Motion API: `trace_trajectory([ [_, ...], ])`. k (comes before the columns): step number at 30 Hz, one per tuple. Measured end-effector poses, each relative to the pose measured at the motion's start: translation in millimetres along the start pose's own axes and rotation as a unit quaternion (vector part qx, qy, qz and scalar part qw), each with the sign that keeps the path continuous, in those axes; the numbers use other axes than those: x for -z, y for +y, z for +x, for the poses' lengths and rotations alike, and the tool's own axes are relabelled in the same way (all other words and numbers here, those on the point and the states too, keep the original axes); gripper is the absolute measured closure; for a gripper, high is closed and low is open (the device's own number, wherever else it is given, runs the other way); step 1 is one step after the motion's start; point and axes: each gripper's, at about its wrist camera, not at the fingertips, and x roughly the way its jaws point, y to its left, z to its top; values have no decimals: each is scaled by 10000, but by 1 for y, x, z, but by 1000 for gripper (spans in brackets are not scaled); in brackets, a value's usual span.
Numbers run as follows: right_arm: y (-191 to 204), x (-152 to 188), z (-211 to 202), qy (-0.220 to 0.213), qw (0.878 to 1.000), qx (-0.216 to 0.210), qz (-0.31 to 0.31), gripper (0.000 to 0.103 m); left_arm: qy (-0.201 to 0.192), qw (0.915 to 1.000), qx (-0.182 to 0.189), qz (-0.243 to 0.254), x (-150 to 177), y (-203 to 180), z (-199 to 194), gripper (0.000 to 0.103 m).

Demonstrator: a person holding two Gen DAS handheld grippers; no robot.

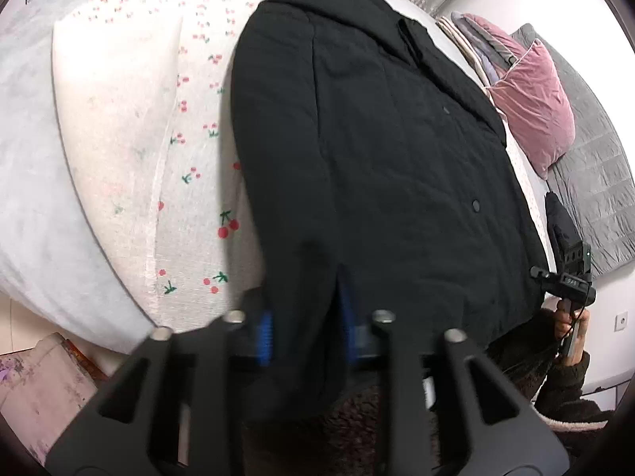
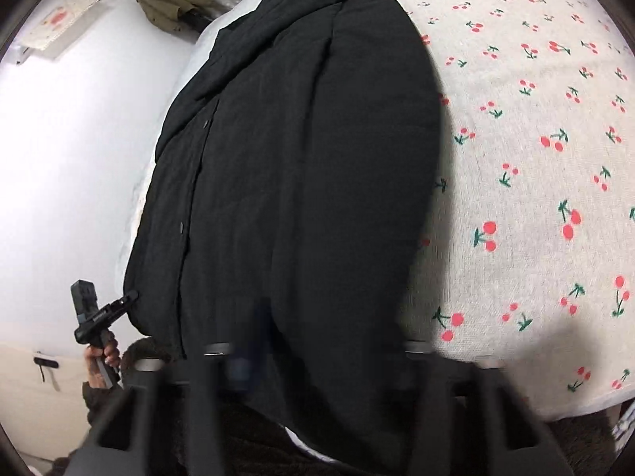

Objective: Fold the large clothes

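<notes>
A large black padded coat (image 1: 397, 139) lies spread flat on a cherry-print bed sheet (image 1: 198, 166), collar at the far end and snap buttons down the front. My left gripper (image 1: 305, 329) is at the near hem, with its blue pads pressed on a fold of the cloth. In the right wrist view the coat (image 2: 297, 158) fills the middle. My right gripper (image 2: 317, 373) is blurred at its near hem, with cloth between its fingers and one pad hidden under it. Each gripper also shows in the other's view, held in a hand at the hem's far corner: the right (image 1: 571, 285), the left (image 2: 99, 317).
A pink pillow (image 1: 532, 107) and a grey quilt (image 1: 595, 182) lie to the right of the coat, a white pillow (image 1: 111, 99) to its left. An olive garment (image 2: 170, 4) hangs on the far wall. The bed's near edge runs just under both grippers.
</notes>
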Motion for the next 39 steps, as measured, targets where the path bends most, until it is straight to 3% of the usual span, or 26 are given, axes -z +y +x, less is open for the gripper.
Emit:
trace_trajectory([
  [4,12,-1,-15,-381,9989,-217,-156,87,-448,9986,284,90,-5,-25,-25,87],
  [11,45,-10,-72,-1299,9851,-996,-524,88,-1300,9872,842,387,-20,-79,-66,90],
  [18,47,-16,-122,-1925,9657,-1662,-522,89,-2402,9531,1547,998,-9,-125,-126,92],
  [24,38,-1,-172,-2408,9507,-1890,-489,89,-2800,9332,1876,1249,5,-144,-168,92],
  [26,34,6,-189,-2569,9465,-1901,-447,89,-2872,9301,1932,1228,6,-137,-174,92],
  [29,29,-1,-202,-2688,9461,-1777,-319,89,-2917,9336,1840,972,-3,-123,-165,92],
  [31,22,-17,-202,-2689,9471,-1742,-185,88,-2937,9367,1831,528,-24,-106,-150,92],
  [35,25,-71,-191,-2851,9449,-1606,77,88,-3097,9303,1944,-284,-77,-84,-117,92],
  [39,31,-126,-171,-2996,9447,-1315,212,87,-3322,9302,1230,-961,-136,-78,-75,91],
])
